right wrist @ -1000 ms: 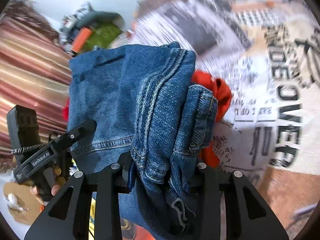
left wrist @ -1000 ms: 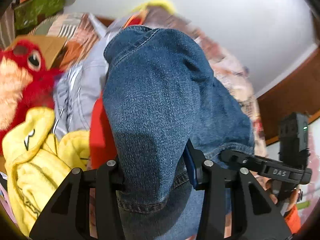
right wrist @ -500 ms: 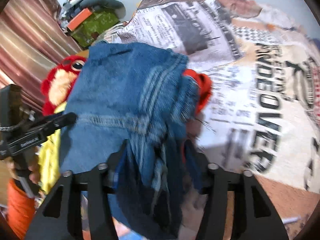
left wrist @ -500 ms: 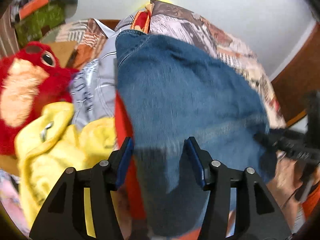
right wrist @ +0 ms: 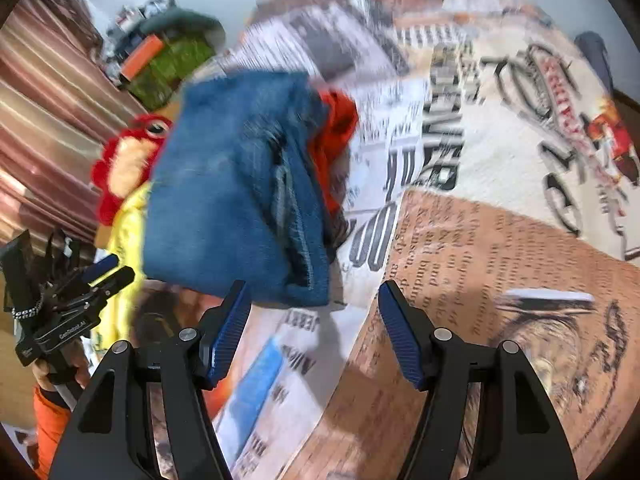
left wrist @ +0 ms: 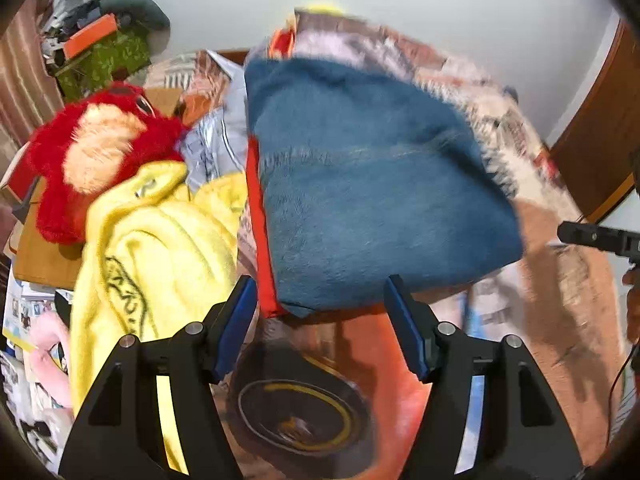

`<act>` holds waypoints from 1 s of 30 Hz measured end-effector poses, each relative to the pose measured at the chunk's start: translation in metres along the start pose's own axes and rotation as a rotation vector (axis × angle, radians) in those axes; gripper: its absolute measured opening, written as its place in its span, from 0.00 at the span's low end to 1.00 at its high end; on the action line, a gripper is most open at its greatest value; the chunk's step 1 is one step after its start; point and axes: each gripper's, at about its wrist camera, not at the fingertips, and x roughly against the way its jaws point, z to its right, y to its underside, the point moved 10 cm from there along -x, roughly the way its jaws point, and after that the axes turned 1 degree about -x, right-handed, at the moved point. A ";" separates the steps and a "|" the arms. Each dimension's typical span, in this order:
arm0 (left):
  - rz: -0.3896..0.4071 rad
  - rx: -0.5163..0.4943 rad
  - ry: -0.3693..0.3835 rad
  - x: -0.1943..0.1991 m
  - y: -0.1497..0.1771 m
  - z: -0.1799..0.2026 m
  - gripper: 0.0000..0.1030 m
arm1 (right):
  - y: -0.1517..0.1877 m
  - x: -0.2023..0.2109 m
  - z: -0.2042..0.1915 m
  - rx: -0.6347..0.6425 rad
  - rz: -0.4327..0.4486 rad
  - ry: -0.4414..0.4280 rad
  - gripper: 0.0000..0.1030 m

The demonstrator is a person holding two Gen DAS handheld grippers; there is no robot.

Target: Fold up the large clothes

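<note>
A folded blue denim garment [left wrist: 368, 184] lies on the printed bedspread [left wrist: 560, 264], on top of a red cloth [left wrist: 256, 216]. My left gripper [left wrist: 320, 300] hovers just short of the denim's near edge; its jaws are opening and nothing is between them. In the right wrist view the same folded denim [right wrist: 228, 200] sits ahead and to the left, red cloth [right wrist: 336, 128] showing behind it. My right gripper [right wrist: 314, 304] stands back from it with jaws opening and nothing between them. The left gripper [right wrist: 80, 292] shows at the left edge there.
A yellow garment [left wrist: 160, 248] and a red plush toy [left wrist: 92, 152] lie left of the denim. Boxes and clutter [left wrist: 100, 48] sit at the back left by a striped curtain [right wrist: 48, 92]. A brown door [left wrist: 600, 132] stands at right. The bedspread [right wrist: 500, 200] stretches right.
Both grippers have let go of the denim, opened and pulled back from it. The folded denim now rests on the bed ahead of them.
</note>
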 end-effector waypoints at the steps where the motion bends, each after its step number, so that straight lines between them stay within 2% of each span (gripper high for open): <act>1: 0.031 0.002 -0.002 0.016 -0.007 0.003 0.63 | -0.003 0.017 -0.006 0.019 0.038 0.000 0.60; 5: 0.169 -0.001 0.006 0.082 -0.030 0.019 0.63 | -0.012 0.078 -0.036 0.104 0.184 0.006 0.61; 9: 0.341 -0.016 0.053 0.164 -0.046 0.048 0.63 | -0.011 0.160 -0.083 0.206 0.397 -0.008 0.60; 10: 0.392 -0.024 0.063 0.187 -0.047 0.057 0.63 | -0.010 0.171 -0.091 0.221 0.426 -0.012 0.60; 15: 0.616 -0.073 0.068 0.286 -0.036 0.093 0.63 | 0.019 0.257 -0.142 0.317 0.654 -0.059 0.60; 18: 0.722 -0.100 0.035 0.328 -0.022 0.107 0.63 | 0.039 0.294 -0.159 0.353 0.771 -0.058 0.60; 22: 0.834 -0.120 -0.007 0.369 0.004 0.126 0.63 | 0.064 0.319 -0.173 0.369 0.874 -0.051 0.60; 27: 0.900 -0.139 -0.057 0.390 0.030 0.140 0.63 | 0.088 0.327 -0.181 0.380 0.940 -0.014 0.61; 29: 0.908 -0.123 -0.075 0.392 0.037 0.137 0.69 | 0.090 0.323 -0.181 0.388 0.955 0.015 0.61; 30: 0.913 -0.108 -0.075 0.392 0.039 0.136 0.79 | 0.089 0.321 -0.180 0.387 0.955 0.028 0.68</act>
